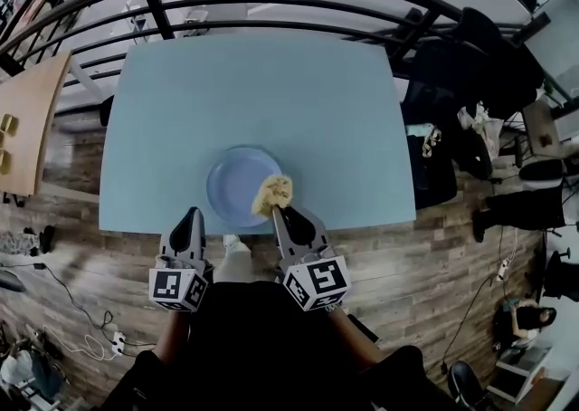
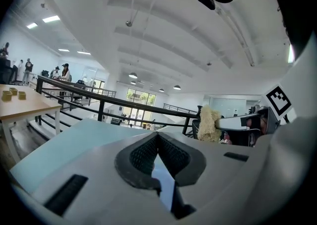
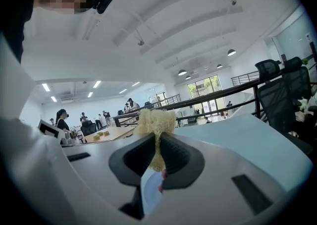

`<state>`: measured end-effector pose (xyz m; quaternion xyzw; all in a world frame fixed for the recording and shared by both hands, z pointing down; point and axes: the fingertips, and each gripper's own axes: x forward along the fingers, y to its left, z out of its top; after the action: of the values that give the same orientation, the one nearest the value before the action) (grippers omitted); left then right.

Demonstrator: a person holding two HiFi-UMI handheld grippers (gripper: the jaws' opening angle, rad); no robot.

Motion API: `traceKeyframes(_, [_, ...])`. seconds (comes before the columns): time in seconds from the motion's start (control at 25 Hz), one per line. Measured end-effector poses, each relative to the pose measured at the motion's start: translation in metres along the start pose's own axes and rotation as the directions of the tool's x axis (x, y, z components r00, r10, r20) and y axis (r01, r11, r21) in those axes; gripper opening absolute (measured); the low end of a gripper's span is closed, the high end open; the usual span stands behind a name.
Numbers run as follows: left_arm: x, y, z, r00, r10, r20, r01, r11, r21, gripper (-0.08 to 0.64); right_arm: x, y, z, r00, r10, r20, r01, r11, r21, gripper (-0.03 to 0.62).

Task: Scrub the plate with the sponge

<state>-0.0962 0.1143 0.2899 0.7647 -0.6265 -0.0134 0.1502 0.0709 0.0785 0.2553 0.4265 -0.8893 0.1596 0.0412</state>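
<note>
My right claw (image 1: 275, 212) pinches the sponge (image 1: 274, 192) over the right rim of the plate (image 1: 233, 185), near the front edge of the desk (image 1: 271, 92). My left claw (image 1: 191, 215) is closed and empty, nearby. I should press lightly, sweep in circles, and brace the plate if it slides.

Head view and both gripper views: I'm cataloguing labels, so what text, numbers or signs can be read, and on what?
No words, brands or numbers are readable in any view.
Left gripper: only black-and-white square markers, no text.
Right gripper: the same.
Plate and sponge: no print.
</note>
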Motion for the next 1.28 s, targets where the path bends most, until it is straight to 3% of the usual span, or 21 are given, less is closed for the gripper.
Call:
traceKeyframes(0.28, [0.032, 0.02, 0.001, 0.993, -0.106, -0.05, 0.107, 0.994, 0.01, 0.003, 0.028, 0.002, 0.009, 0.996, -0.086, 0.013, 0.086, 0.996, -0.002, 0.034])
traceKeyframes(0.72, [0.069, 0.057, -0.007, 0.959, -0.254, -0.124, 0.26, 0.965, 0.042, 0.003, 0.056, 0.007, -0.003, 0.971, -0.238, 0.021, 0.237, 0.971, 0.026, 0.034])
traceKeyframes(1.28, [0.104, 0.082, -0.069, 0.929, -0.238, -0.284, 0.239, 0.971, -0.031, 0.003, 0.099, -0.025, -0.044, 0.961, -0.267, -0.076, 0.271, 0.961, 0.054, 0.034])
